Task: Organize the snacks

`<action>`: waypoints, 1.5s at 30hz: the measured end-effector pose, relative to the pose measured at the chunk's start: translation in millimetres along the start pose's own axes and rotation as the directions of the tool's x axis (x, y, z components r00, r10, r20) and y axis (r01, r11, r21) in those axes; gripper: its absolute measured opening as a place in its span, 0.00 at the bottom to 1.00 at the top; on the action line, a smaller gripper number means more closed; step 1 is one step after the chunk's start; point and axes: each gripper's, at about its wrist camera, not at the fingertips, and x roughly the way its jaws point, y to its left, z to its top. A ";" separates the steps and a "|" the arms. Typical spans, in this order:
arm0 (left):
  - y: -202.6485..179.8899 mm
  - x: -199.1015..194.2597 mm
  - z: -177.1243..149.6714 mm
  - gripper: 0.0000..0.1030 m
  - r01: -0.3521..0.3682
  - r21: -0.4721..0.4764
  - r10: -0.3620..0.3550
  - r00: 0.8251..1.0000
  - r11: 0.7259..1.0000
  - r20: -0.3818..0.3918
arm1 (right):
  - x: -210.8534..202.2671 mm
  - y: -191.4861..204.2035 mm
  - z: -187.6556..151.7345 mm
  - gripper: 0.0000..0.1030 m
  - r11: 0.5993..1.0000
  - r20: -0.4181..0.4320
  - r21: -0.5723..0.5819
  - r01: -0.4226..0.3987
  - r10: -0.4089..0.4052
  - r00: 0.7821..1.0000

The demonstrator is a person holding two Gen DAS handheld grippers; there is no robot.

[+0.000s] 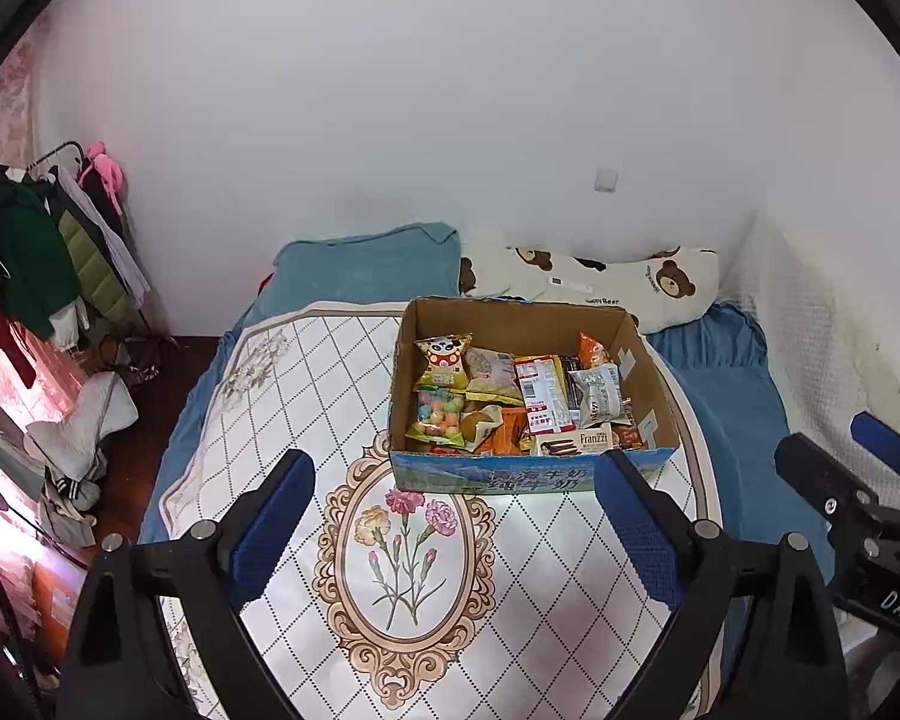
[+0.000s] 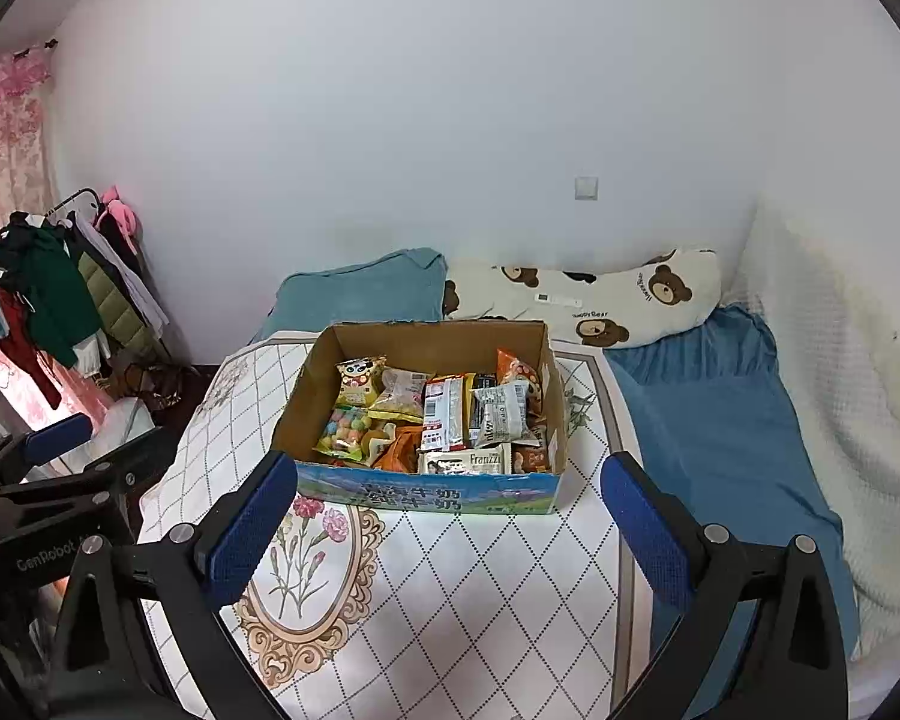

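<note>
Hovering back from the cardboard box (image 1: 528, 468), both sets of tongs spread wide with nothing between the blue pads. Left tongs (image 1: 453, 516) framing the flower-print cloth (image 1: 402, 546) just short of the box's near wall; right tongs (image 2: 447, 522) aimed at that same printed front wall from a little further right. Probably held off like this to take in the whole box before choosing a packet, or after a packet went in; cannot tell which.

Snacks (image 1: 510, 396) sitting inside the box, packed close: panda bag (image 1: 444, 360) at the back left, bag of coloured balls (image 1: 438, 414) in front of it, red-and-white wrapper (image 1: 540, 390) mid-box, Franzzi carton (image 1: 570, 441) lying flat against the near wall. Likely grouped there so loose packets stay off the bed. Box itself resting on the cloth, spread over the blue bed sheet (image 1: 720, 372), presumably to give a flat, clean working patch. Bear-print pillow (image 1: 630, 282) behind, near the box's far wall. No stray snack seen outside the box, so sorting looks largely done.
</note>
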 end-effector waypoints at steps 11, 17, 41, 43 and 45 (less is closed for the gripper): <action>-4.1 14.8 -6.4 1.00 -0.002 0.001 0.002 1.000 1.000 -0.015 | 1.8 -8.1 -2.2 1.00 1.000 0.006 0.013 0.010 -0.010 1.000; -5.2 48.0 -9.4 1.00 -0.028 -0.002 0.028 0.998 1.000 -0.061 | 36.8 -13.2 -4.2 1.00 0.999 -0.010 0.016 0.042 -0.042 0.999; -9.0 119.6 6.6 1.00 -0.078 0.013 0.079 0.990 0.997 -0.117 | 144.1 -26.2 -3.7 1.00 0.994 -0.075 0.024 0.103 -0.101 0.992; -8.9 120.2 6.5 1.00 -0.078 0.013 0.079 0.990 0.997 -0.119 | 145.8 -26.5 -3.0 1.00 0.994 -0.075 0.023 0.103 -0.101 0.992; -9.7 121.7 6.2 1.00 -0.078 0.016 0.080 0.989 0.997 -0.122 | 146.8 -26.8 -2.9 1.00 0.994 -0.076 0.021 0.103 -0.101 0.992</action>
